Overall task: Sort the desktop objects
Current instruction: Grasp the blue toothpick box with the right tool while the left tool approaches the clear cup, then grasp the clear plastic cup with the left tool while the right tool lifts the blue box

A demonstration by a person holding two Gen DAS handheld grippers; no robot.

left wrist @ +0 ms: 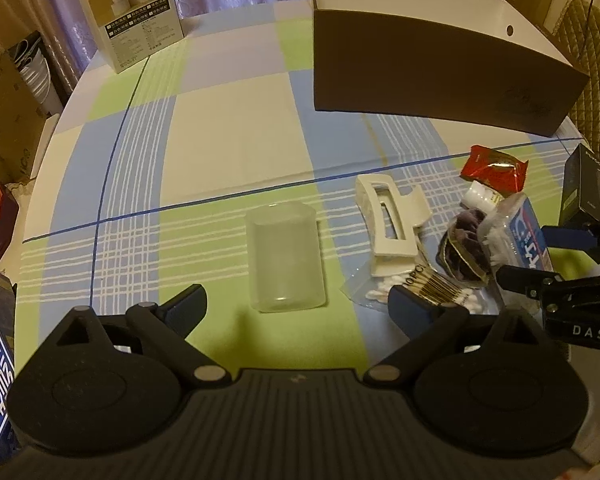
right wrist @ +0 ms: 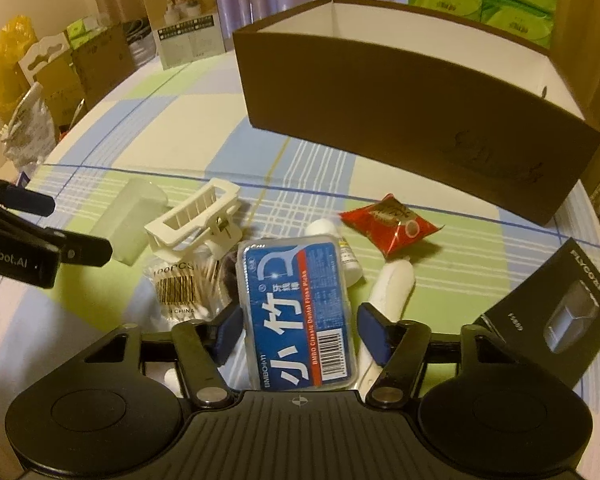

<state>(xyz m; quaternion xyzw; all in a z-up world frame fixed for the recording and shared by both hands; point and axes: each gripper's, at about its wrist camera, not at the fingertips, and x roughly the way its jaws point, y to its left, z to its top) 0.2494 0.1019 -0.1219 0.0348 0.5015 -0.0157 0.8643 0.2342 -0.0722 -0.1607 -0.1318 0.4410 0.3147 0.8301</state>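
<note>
A translucent plastic container (left wrist: 286, 258) lies on the checked tablecloth just ahead of my left gripper (left wrist: 296, 304), which stands open and holds nothing. To its right sits a pile: a white hair claw clip (left wrist: 392, 220), a bag of cotton swabs (left wrist: 420, 288), a red snack packet (left wrist: 494, 168) and a blue floss pick box (right wrist: 296, 312). My right gripper (right wrist: 300, 328) is narrowed on the floss pick box, a pad against each long side. The box sits tilted on the pile and hides what is under it. A white tube (right wrist: 388, 280) lies beside it.
A large brown box (right wrist: 412, 92) with a white inside stands open at the back right. A black product box (right wrist: 560, 312) lies at the right edge and a printed carton (left wrist: 132, 12) stands at the far left. Cartons and bags crowd the floor past the table's left rim.
</note>
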